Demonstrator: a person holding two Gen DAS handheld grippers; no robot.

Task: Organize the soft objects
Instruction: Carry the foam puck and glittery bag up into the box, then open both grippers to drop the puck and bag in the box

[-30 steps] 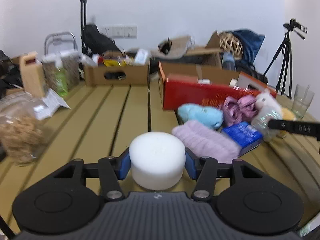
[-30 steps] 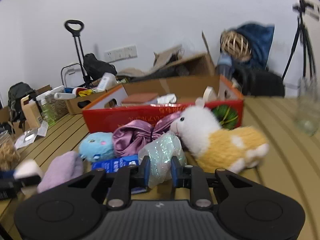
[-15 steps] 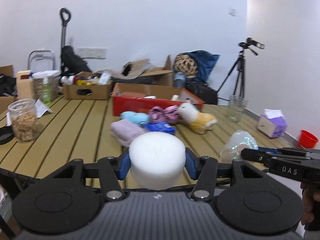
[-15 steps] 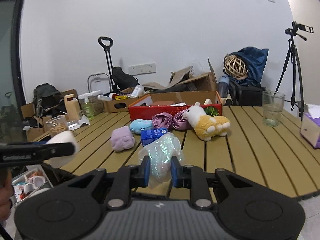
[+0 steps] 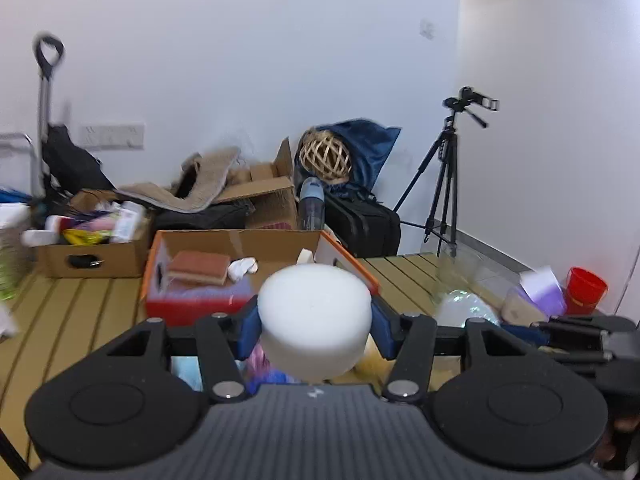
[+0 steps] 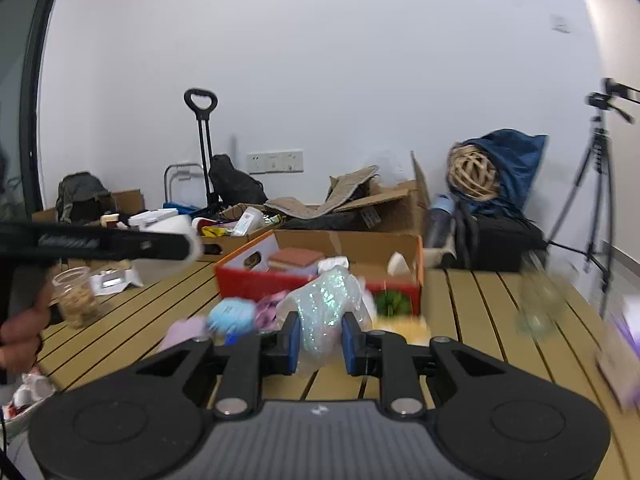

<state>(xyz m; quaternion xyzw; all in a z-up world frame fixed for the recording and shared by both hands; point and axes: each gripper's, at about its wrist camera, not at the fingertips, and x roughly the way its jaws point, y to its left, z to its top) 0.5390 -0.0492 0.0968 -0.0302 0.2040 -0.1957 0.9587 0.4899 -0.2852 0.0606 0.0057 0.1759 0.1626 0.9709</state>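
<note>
My left gripper [image 5: 314, 326] is shut on a white round foam puff [image 5: 314, 320], held up in the air in front of the red cardboard box [image 5: 192, 304]. That box holds a brown sponge [image 5: 198, 267] and a white cloth [image 5: 242, 268]. My right gripper [image 6: 319, 338] is shut on a crumpled glittery clear bag [image 6: 326, 300], above the table before the same red box [image 6: 256, 280]. Below it lie a blue plush [image 6: 232, 314], a purple satin piece [image 6: 266, 312] and a lilac fluffy item [image 6: 186, 330]. The left gripper's arm [image 6: 92, 244] crosses the right wrist view at left.
A slatted wooden table [image 6: 480, 320] carries a glass [image 6: 538, 304], a jar of snacks [image 6: 76, 298] and a purple tissue pack [image 5: 542, 290]. A cardboard box of clutter [image 5: 92, 248] stands behind at left. A tripod [image 5: 444, 184] and a red bucket [image 5: 586, 290] are at right.
Both grippers first pulled back and up from the table, then moved forward toward the red box, each keeping its object. The red box's inside now shows from above.
</note>
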